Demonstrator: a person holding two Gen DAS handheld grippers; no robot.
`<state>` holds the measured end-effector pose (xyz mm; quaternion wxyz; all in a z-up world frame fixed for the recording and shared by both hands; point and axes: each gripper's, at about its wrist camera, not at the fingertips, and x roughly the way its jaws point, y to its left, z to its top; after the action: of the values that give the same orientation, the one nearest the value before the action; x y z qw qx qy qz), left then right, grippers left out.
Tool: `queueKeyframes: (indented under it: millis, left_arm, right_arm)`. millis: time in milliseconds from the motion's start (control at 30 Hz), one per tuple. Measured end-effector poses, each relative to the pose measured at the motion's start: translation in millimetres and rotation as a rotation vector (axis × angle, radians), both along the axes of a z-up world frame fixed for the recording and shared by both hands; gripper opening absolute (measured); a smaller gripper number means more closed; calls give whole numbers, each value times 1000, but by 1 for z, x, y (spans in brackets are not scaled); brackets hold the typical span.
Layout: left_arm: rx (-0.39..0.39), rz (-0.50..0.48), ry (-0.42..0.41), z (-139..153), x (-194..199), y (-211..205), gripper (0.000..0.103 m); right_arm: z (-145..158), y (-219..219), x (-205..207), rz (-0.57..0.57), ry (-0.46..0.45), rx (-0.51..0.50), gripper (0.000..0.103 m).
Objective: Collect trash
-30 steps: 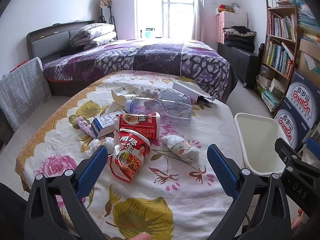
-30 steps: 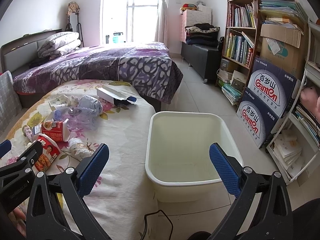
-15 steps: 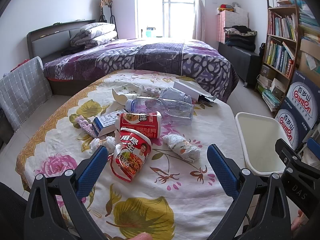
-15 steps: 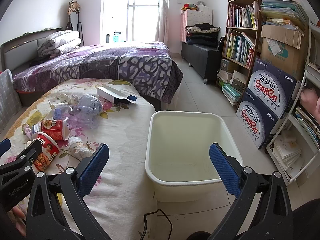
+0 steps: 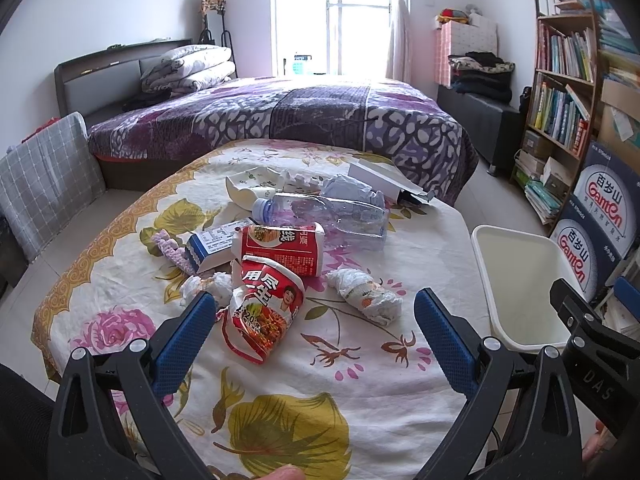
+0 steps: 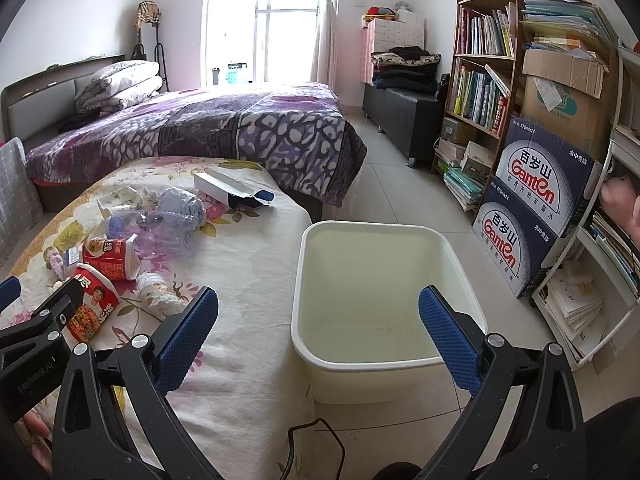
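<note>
Trash lies on a flowered tablecloth (image 5: 280,420): a torn red noodle cup (image 5: 266,306), a second red cup (image 5: 282,248) on its side, a crumpled paper wad (image 5: 364,296), a clear plastic bottle (image 5: 328,216), a blue-white carton (image 5: 212,246) and a white box (image 5: 384,178). My left gripper (image 5: 310,334) hangs open just short of the torn cup, nothing between its fingers. My right gripper (image 6: 318,334) is open over the near rim of the empty white bin (image 6: 384,292), which stands on the floor right of the table. The noodle cup (image 6: 90,304) also shows at left there.
A purple bed (image 5: 304,116) lies behind the table. A bookshelf (image 6: 484,76) and stacked water cartons (image 6: 536,200) line the right wall. A black cable (image 6: 316,440) trails on the tiled floor near the bin. A grey checked cushion (image 5: 44,180) sits left of the table.
Almost nothing differs; both views shift very slightly, and both grippers stay open and empty.
</note>
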<state>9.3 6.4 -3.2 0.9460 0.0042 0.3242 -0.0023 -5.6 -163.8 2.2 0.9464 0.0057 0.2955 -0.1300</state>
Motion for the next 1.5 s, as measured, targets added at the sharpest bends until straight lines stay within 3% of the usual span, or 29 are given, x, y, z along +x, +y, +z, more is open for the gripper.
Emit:
queueKeyframes:
  millis: [267,567,733,833,967,1133,1267,1367,1467,1500]
  left_arm:
    - [4,10,60,1,9,6,97]
    - [-28,28,299,-2,60,41,97]
    - [-188,20,532,-16,96,73,96]
    - [-278,34,630,-24,109,88,96]
    - [-292,19,698,-34,111,89,96]
    - [-197,27,725,-51,111,83,96]
    - [-230,9,742,-60,114,84,96]
    - [-218,-15,734,-60,115,78,86]
    - [-193,-30,755,-67,118,75,59]
    - [-205,-39,772,-71,119,77,57]
  right_arm:
    - [6,7,9,37,20,17,96]
    - [8,24,59,223,207,-27,96]
    - [-1,31,84,411,344,-9,96]
    - [-10,46,96,527,414,-36,96]
    - [-27,71,108,622,444,-74,96]
    - [-49,96,123,692,497,-72,96]
    - [-60,105,132,700,518,-73,96]
    - [-64,102,139,691,520,-37,96]
    - [-65,98,147,687,509,16,96]
    - [-65,98,148,689,504,30,96]
